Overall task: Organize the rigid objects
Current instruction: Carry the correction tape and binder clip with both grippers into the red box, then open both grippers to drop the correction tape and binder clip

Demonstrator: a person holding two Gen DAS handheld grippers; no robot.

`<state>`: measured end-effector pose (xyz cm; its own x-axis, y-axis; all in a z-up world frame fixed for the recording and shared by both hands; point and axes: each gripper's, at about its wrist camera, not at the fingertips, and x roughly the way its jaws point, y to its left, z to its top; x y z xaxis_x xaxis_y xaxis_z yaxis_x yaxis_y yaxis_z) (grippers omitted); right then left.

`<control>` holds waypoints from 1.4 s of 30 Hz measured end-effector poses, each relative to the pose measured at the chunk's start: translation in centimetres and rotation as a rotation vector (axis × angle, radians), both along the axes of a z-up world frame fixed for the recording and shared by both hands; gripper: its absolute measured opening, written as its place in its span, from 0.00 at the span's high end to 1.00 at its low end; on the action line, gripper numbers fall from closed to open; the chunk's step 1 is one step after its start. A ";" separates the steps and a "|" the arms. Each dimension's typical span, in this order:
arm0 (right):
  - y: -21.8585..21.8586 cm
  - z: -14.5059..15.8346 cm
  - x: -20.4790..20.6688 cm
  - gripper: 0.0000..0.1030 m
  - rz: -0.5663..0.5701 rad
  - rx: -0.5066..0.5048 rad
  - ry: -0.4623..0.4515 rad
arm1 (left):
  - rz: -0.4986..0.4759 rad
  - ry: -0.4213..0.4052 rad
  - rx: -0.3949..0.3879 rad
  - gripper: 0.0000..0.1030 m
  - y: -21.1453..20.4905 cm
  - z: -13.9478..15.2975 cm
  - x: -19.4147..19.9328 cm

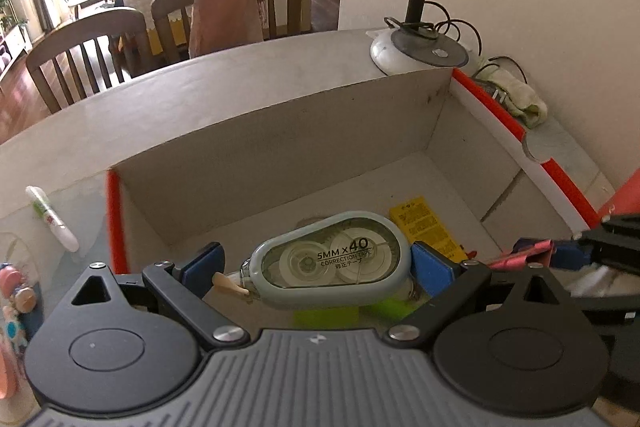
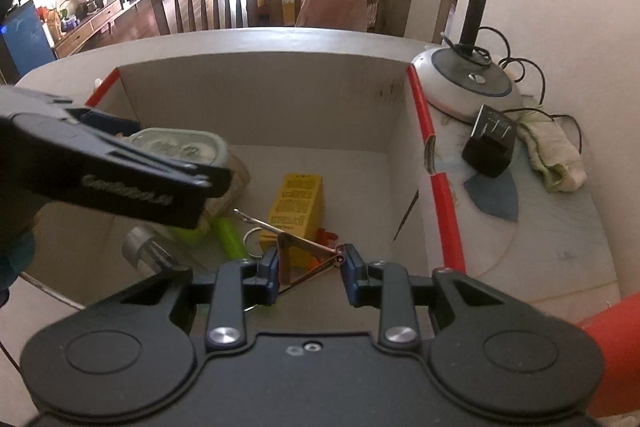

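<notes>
Correction tape (image 1: 334,259) in my left tongs (image 1: 320,263), nail clipper (image 2: 310,255) in my right tongs (image 2: 310,263), both gripped over the cardboard box (image 2: 256,99); releasing comes next, I judge.

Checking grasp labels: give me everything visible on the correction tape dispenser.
The correction tape dispenser is a teardrop-shaped plastic case, pale grey-blue rim with a clear face showing two white reels and print reading "5MM x 40 CORRECTION TAPE". A beige tip sticks out at its narrow end. It lies flat, face up, lengthwise between the blue pads of the left gripper, which hold it above the floor of the cardboard box. In the right wrist view it shows only partly behind that gripper.
</notes>
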<state>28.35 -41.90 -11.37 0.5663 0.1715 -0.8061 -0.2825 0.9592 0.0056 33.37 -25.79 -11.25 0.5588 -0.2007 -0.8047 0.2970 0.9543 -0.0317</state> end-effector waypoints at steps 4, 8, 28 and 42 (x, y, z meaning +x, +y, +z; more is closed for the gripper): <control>0.3 -0.8 0.3 0.72 0.034 -0.023 0.015 | -0.011 0.014 0.024 0.04 -1.1 -0.7 0.9; 0.1 -1.0 0.5 0.71 0.036 -0.013 0.028 | -0.025 0.065 0.058 0.04 -2.0 -1.4 1.9; -0.2 -0.5 0.0 0.58 0.015 -0.014 0.025 | -0.010 0.220 0.042 0.04 -1.6 -2.9 3.1; -0.4 1.6 -1.7 0.37 -0.001 0.020 -0.028 | -0.004 0.136 -0.035 0.04 -0.2 -0.2 0.5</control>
<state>26.60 -42.30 -9.80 0.5886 0.1864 -0.7867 -0.2816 0.9594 0.0166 33.91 -25.96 -11.49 0.4446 -0.2317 -0.8653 0.2912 0.9509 -0.1050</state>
